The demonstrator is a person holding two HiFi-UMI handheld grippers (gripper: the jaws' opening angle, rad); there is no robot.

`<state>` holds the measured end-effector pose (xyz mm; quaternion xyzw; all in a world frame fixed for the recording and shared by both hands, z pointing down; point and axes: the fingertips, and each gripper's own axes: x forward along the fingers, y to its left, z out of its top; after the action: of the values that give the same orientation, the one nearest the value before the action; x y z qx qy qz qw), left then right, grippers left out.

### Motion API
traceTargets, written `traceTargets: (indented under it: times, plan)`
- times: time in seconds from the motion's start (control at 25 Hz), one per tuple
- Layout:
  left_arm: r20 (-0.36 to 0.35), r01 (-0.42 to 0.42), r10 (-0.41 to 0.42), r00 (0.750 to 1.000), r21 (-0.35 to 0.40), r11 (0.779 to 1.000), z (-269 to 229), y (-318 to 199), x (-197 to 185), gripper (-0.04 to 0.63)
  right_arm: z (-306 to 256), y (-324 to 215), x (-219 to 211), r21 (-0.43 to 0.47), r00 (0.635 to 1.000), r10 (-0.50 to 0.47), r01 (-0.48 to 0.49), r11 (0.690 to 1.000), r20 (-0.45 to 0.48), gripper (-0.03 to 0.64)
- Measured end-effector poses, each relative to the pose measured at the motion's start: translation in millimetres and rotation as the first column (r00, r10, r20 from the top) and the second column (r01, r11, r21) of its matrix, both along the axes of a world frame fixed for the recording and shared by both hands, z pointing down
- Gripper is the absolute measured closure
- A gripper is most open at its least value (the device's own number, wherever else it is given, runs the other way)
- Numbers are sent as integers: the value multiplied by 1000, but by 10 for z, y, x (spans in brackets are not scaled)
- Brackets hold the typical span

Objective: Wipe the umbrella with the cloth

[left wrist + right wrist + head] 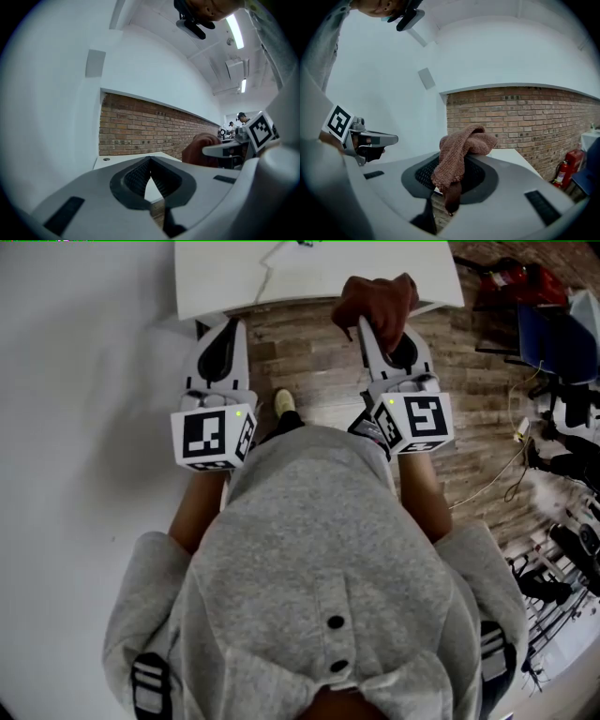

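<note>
now: right gripper (380, 329) clamped on the cloth (378, 298), upper centre of head view; left gripper (223, 326) shut, empty. we see no umbrella; white table (309, 277) lies ahead, top edge.

A white rectangular worktop (216, 277) is standing in front of a red brick wall (525, 117), on a wood-plank floor (309, 352). A red fire extinguisher (560, 173) is sitting near the wall's foot, and a long strip light (234, 30) is glowing overhead.
</note>
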<state>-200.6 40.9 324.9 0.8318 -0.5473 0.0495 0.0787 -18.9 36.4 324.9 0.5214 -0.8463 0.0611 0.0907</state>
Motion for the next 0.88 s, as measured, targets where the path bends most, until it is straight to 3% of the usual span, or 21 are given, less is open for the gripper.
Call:
traceTargets:
  times: [0.32,0.48,0.68,0.88]
  plan:
    - [-8,-33,33,999,-4,999,-29,-373,-218,580,-104,-340,-222,3,999,17,-16,1000,-27,520]
    - [-19,-39,39,999,-16,999,35,-725,-116,580,-93,-654,-123,3,999,30,-30,1000,-45,520]
    - [-23,-36,35,999,-12,999,-109,-535,-239,580,-272,-544,-189,26,998,37,-36,999,-58,520]
    - [-15,-32,31,999,-24,999,-55,-673,-241,580,-264,-764,-123,31,996,53,-51,998,-71,520]
